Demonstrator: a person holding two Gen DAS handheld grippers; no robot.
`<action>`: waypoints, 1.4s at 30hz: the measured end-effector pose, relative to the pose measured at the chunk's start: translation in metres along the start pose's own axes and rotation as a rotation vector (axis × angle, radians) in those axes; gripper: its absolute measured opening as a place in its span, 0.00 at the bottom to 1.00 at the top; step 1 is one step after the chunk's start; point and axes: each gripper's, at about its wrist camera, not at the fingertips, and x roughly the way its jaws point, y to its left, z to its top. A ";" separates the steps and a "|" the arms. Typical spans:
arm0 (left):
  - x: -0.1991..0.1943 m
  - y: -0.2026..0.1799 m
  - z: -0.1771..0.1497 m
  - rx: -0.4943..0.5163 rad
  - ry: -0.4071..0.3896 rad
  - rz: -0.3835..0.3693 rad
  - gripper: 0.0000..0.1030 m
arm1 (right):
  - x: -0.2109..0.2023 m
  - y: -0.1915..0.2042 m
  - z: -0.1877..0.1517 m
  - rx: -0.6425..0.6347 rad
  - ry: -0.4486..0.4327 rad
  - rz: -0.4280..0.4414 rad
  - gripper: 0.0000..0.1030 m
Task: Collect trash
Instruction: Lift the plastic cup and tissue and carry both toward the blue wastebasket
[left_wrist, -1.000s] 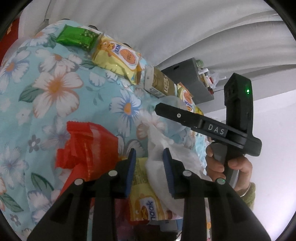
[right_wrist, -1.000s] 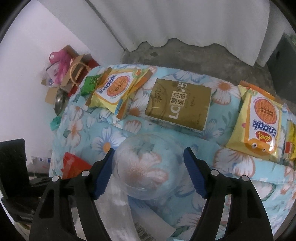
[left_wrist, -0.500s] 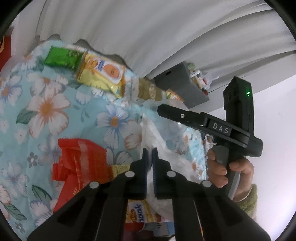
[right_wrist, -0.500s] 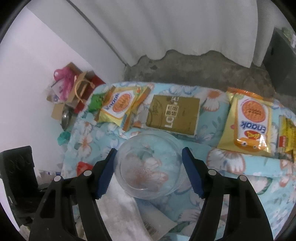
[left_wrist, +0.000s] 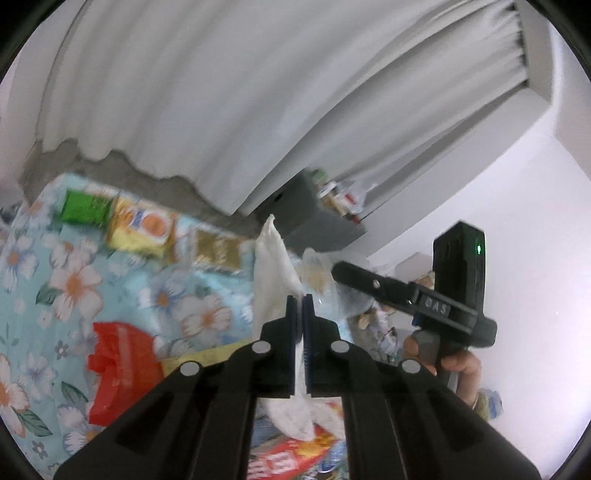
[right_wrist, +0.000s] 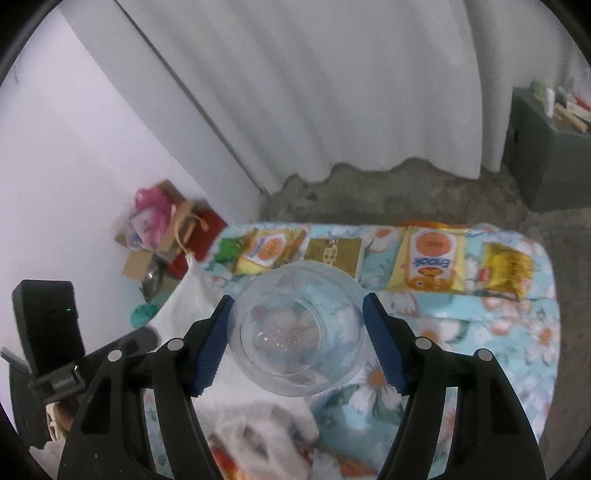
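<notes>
My left gripper (left_wrist: 299, 301) is shut on a white plastic bag (left_wrist: 275, 273) and holds it up above the floral tablecloth (left_wrist: 48, 280); the bag also shows in the right wrist view (right_wrist: 192, 295). My right gripper (right_wrist: 297, 325) is shut on a clear plastic cup (right_wrist: 295, 328) and holds it in the air beside the bag. The cup shows in the left wrist view (left_wrist: 332, 291), next to the right gripper's body (left_wrist: 424, 306). The left gripper's body (right_wrist: 48, 332) shows at the lower left of the right wrist view.
A red wrapper (left_wrist: 118, 369) lies near the table's front. A green packet (left_wrist: 83, 206), yellow snack packs (right_wrist: 436, 262) and a gold box (right_wrist: 334, 253) line the far edge. White curtain behind; boxes and bags (right_wrist: 166, 229) on the floor; grey cabinet (right_wrist: 546, 155).
My left gripper closed on the white bag and lifted it off the table. My right gripper rose with the cup; both views now look from higher up.
</notes>
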 end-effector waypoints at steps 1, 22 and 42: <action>-0.003 -0.006 0.000 0.010 -0.008 -0.008 0.03 | -0.010 0.000 -0.002 0.006 -0.021 0.005 0.64; -0.079 -0.144 -0.052 0.228 -0.067 -0.239 0.02 | -0.207 0.000 -0.120 0.123 -0.379 0.022 0.64; -0.002 -0.265 -0.172 0.393 0.230 -0.406 0.02 | -0.303 -0.079 -0.302 0.476 -0.555 -0.188 0.64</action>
